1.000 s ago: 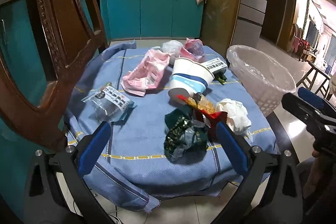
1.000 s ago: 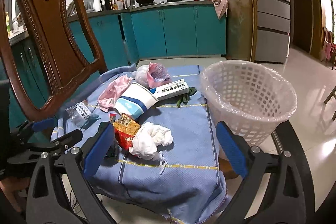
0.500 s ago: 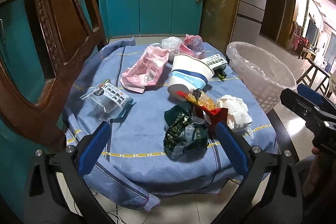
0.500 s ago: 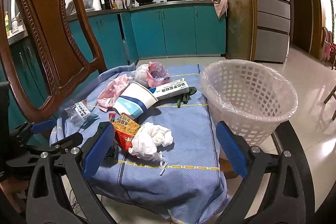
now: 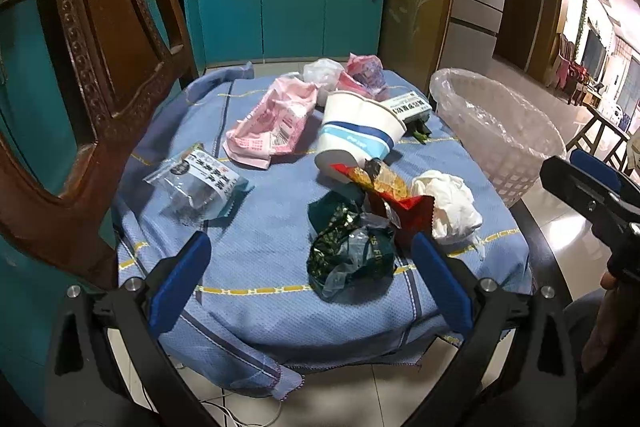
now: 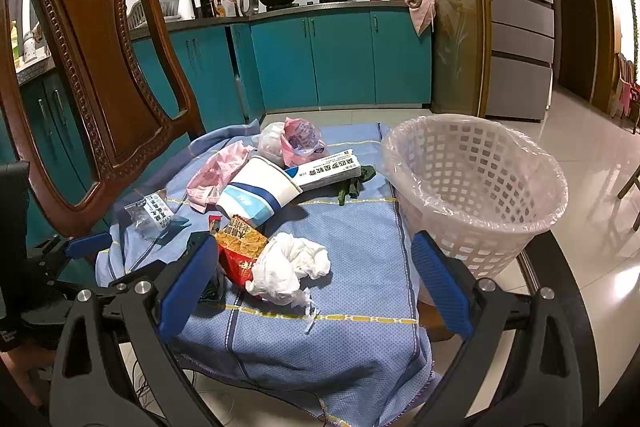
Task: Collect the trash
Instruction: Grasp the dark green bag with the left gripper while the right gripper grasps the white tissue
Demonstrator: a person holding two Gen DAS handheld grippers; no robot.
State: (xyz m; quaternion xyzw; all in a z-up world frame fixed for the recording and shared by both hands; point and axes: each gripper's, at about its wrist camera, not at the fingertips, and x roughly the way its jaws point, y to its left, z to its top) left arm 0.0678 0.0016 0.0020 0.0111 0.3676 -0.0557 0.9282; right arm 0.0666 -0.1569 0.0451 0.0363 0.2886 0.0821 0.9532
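Two views are given. Seen from the left gripper (image 5: 306, 279), its jaws are spread wide and empty, a dark green wrapper (image 5: 350, 251) lying just ahead between them; it should be straddled squarely before closing. Seen from the right gripper (image 6: 312, 285), its jaws are likewise wide and empty, a white tissue wad (image 6: 290, 269) lying between them and the basket (image 6: 474, 187) ahead of the right jaw.

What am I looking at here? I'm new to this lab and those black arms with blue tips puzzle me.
They are handheld grippers, one in each of a person's hands, no robot. Each carries a camera looking along its blue fingers. One picture is from the left gripper, the other from the right gripper. Both are open and hold nothing. On the blue cloth lies trash: a paper cup, a tissue, a red wrapper, a green wrapper, a pink bag. The white basket stands beside it.
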